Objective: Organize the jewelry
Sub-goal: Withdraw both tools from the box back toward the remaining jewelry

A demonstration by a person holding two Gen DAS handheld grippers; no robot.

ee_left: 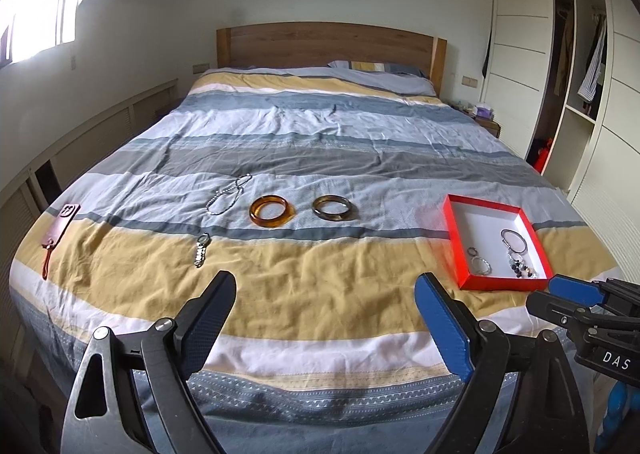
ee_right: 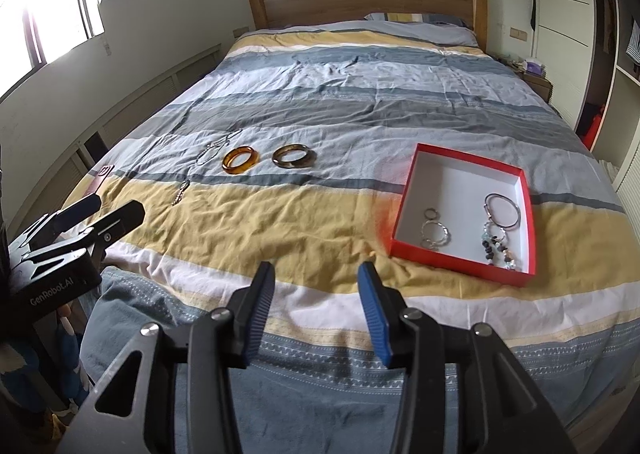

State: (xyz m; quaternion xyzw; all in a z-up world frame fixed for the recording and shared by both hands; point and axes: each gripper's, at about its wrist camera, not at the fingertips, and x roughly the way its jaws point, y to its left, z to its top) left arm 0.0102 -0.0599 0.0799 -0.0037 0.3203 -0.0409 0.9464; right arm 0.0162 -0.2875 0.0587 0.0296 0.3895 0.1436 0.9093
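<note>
An amber bangle [ee_left: 272, 211] [ee_right: 240, 160], a dark brown bangle [ee_left: 333, 207] [ee_right: 293, 156], a silver bead chain [ee_left: 228, 195] [ee_right: 214, 149] and a metal watch [ee_left: 201, 249] [ee_right: 180, 192] lie on the striped bedspread. A red box [ee_left: 452, 230] [ee_right: 404, 209] at the right holds a silver bangle [ee_right: 502, 210], rings [ee_right: 434, 232] and a beaded bracelet [ee_right: 498, 248]. My left gripper [ee_left: 324, 290] [ee_right: 110, 209] is open and empty above the bed's foot. My right gripper [ee_right: 316, 274] [ee_left: 560, 296] is open and empty, near the box's front.
A pink phone with a strap [ee_left: 60, 225] lies at the bed's left edge. A wooden headboard [ee_left: 328, 43] and pillow [ee_left: 380, 71] are at the far end. A wardrobe [ee_left: 560, 73] stands at the right, a window [ee_left: 36, 1] at the left.
</note>
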